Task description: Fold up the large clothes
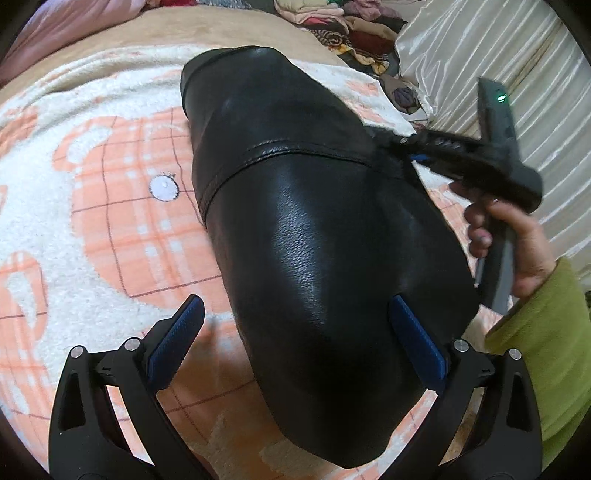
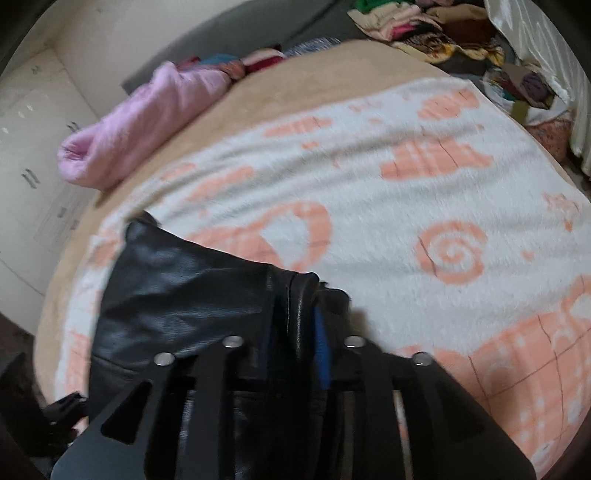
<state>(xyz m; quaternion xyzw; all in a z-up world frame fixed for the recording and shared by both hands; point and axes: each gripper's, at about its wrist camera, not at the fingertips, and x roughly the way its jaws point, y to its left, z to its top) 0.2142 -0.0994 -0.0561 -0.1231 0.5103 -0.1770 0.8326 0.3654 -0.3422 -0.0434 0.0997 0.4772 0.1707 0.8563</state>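
Observation:
A black leather jacket (image 1: pixel 314 206) lies on a white and orange patterned blanket (image 1: pixel 92 184) on the bed. My left gripper (image 1: pixel 295 317) is open above the jacket's near end; its blue pads stand wide apart, nothing between them. My right gripper (image 2: pixel 295 325) is shut on an edge of the black jacket (image 2: pixel 177 295) and holds it raised a little. It also shows in the left wrist view (image 1: pixel 417 147), pinching the jacket's right edge at the seam.
A pink rolled blanket (image 2: pixel 140 125) lies at the bed's far left. A pile of mixed clothes (image 1: pixel 343 26) sits beyond the bed. A cream satin curtain (image 1: pixel 498 55) hangs on the right. White cupboards (image 2: pixel 33 147) stand at left.

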